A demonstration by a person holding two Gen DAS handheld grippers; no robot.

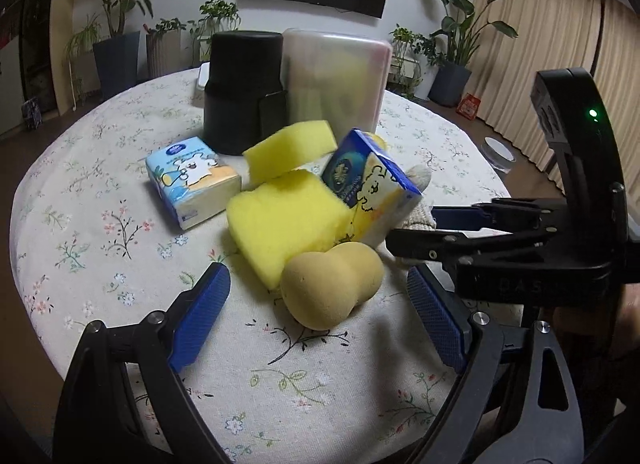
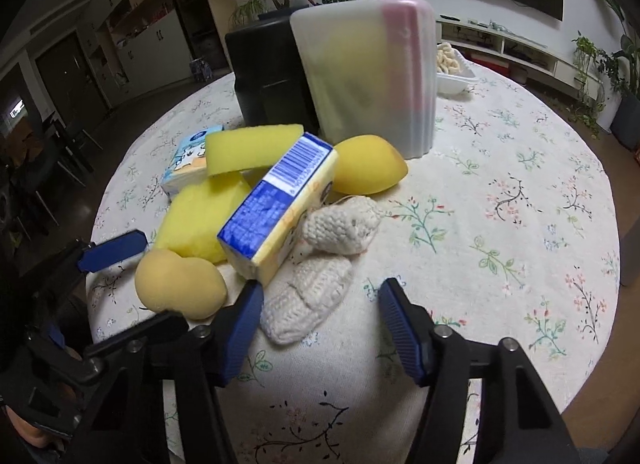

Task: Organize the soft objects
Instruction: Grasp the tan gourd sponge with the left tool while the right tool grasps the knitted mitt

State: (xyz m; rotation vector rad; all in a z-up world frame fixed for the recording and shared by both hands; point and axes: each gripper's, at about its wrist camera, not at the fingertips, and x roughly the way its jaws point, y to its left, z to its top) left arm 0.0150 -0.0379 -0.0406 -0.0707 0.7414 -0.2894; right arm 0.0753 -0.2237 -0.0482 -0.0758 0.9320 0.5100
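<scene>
left wrist view: round desk [image 1: 100,223] under a floral cloth. left gripper [image 1: 320,320] released, blue pads spread wide, nothing between them but cloth, peanut-shaped beige sponge [image 1: 332,288] lying just beyond the gap. behind that sponge a thick yellow sponge [image 1: 280,219], and a second, thinner yellow sponge slab [image 1: 290,147] propped above it. dark blue tissue pack [image 1: 372,187] tilted up on edge, leaning against the thick sponge. light blue tissue pack [image 1: 192,179] flat on the cloth to the left, apart from the pile. at the far side a black container [image 1: 240,91] and a frosted plastic bin [image 1: 336,79] standing upright side by side, something yellow dimly seen through the bin wall. right gripper [image 1: 412,236] reaching in from the right edge over a knitted item, fingertips near the tilted pack.

right wrist view: right gripper [image 2: 320,324] part-way clenched, pads not pressing anything; cream knitted sock [image 2: 308,300] lying just beside the left pad, a second knitted piece [image 2: 344,227] beyond it. dark blue tissue pack tilted, barcode end up, resting on the knitwear and the thick sponge. yellow teardrop sponge [image 2: 368,163] behind it, near the foot of the frosted bin. peanut-shaped sponge at near left, a blue pad of the left gripper beside it. white tray [image 2: 456,71] of pale snacks at the far side.
</scene>
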